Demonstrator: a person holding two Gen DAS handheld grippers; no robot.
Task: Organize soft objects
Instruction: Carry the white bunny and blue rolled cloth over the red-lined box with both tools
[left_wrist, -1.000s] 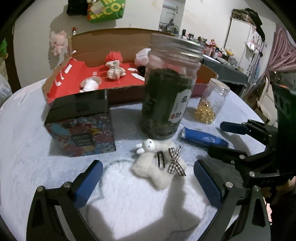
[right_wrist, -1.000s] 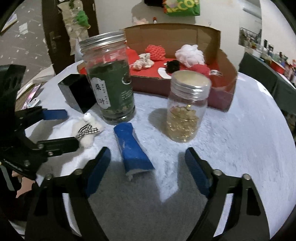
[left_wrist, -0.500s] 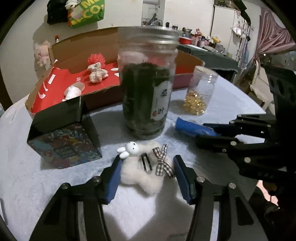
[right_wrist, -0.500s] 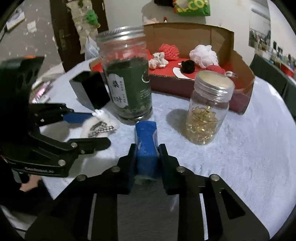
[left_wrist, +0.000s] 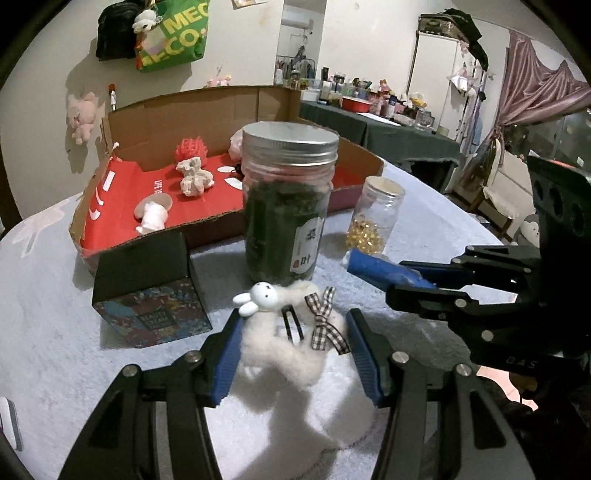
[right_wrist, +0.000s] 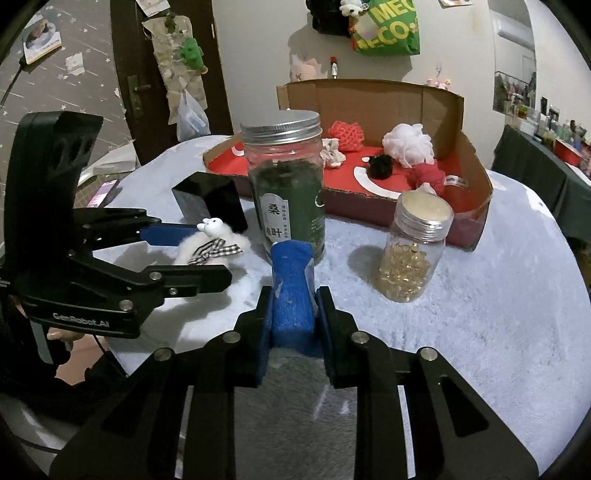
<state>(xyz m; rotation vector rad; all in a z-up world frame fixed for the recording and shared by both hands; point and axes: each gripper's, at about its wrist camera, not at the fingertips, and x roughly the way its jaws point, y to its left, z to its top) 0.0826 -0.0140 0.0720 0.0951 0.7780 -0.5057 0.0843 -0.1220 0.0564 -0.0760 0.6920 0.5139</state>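
- My left gripper (left_wrist: 293, 349) pinches the white plush rabbit (left_wrist: 284, 334), its blue pads pressed against the fluffy body on both sides; the checked bow and black clip face up.
- The rabbit sits just in front of the tall jar of dark green leaves (left_wrist: 286, 206), above the white fleece-covered table (left_wrist: 48, 306).
- My right gripper (right_wrist: 293, 314) is clamped on the blue foam piece (right_wrist: 291, 291), which stands up between the fingers, close to the tall jar's base.
- A small jar of golden capsules (right_wrist: 413, 247) stands to the right of the foam, apart from it.
- A black printed box (left_wrist: 147, 291) rests left of the tall jar.
- Behind, the open cardboard box (right_wrist: 476, 173) with a red floor holds a white pouf (right_wrist: 408, 142), a red mesh ball (right_wrist: 345, 134) and other soft items.
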